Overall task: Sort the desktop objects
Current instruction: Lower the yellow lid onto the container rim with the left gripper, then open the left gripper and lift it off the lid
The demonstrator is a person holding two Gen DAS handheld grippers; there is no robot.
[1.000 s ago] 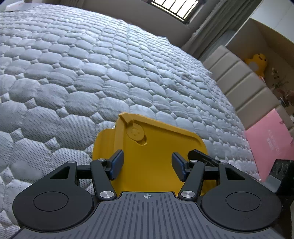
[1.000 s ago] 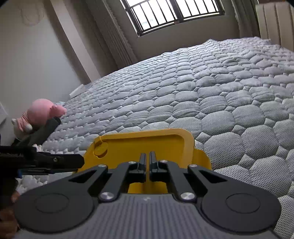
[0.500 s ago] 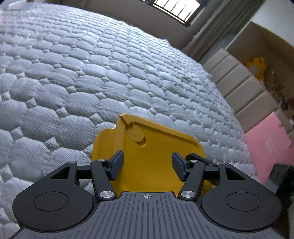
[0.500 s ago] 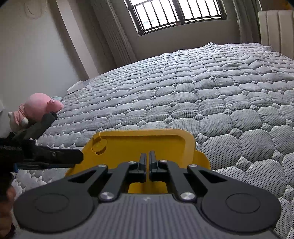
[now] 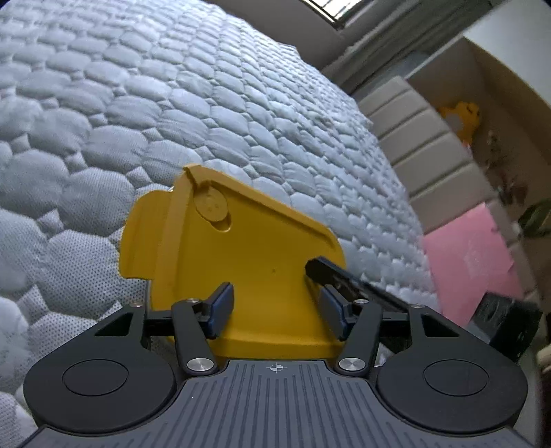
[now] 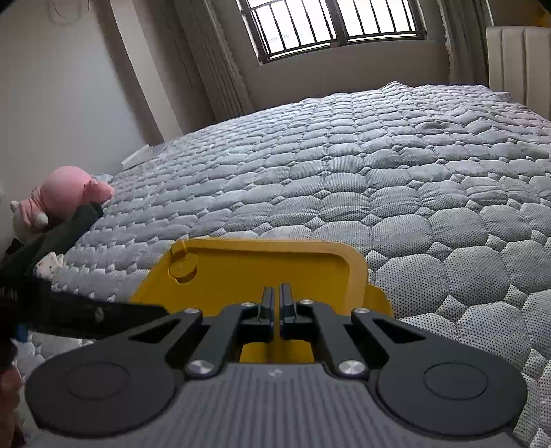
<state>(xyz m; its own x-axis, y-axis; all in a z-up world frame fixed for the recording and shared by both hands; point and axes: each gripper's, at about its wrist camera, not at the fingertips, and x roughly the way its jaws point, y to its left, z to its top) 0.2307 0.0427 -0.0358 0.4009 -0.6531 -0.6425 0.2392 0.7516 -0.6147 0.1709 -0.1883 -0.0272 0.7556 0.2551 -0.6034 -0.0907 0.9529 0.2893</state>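
Observation:
A yellow plastic tray (image 5: 261, 262) with a raised rim and a round boss in one corner is held over the grey quilted bed. My right gripper (image 6: 277, 303) is shut on the tray's near rim (image 6: 275, 272); its black fingers show at the tray's right edge in the left wrist view (image 5: 330, 272). My left gripper (image 5: 273, 308) is open, its blue-padded fingers (image 5: 220, 305) spread over the tray's near edge without closing on it. The tray holds nothing.
The grey quilted bed (image 6: 396, 179) fills both views. A pink plush pig (image 6: 65, 193) lies at the bed's left edge. A beige padded headboard (image 5: 423, 148), a pink bag (image 5: 471, 258) and a yellow plush toy (image 5: 461, 115) stand to the right. A barred window (image 6: 330, 24) is behind.
The tray has lifted and tilted, with its left side higher in the left wrist view. The right gripper stays shut on the rim. The left gripper stays open.

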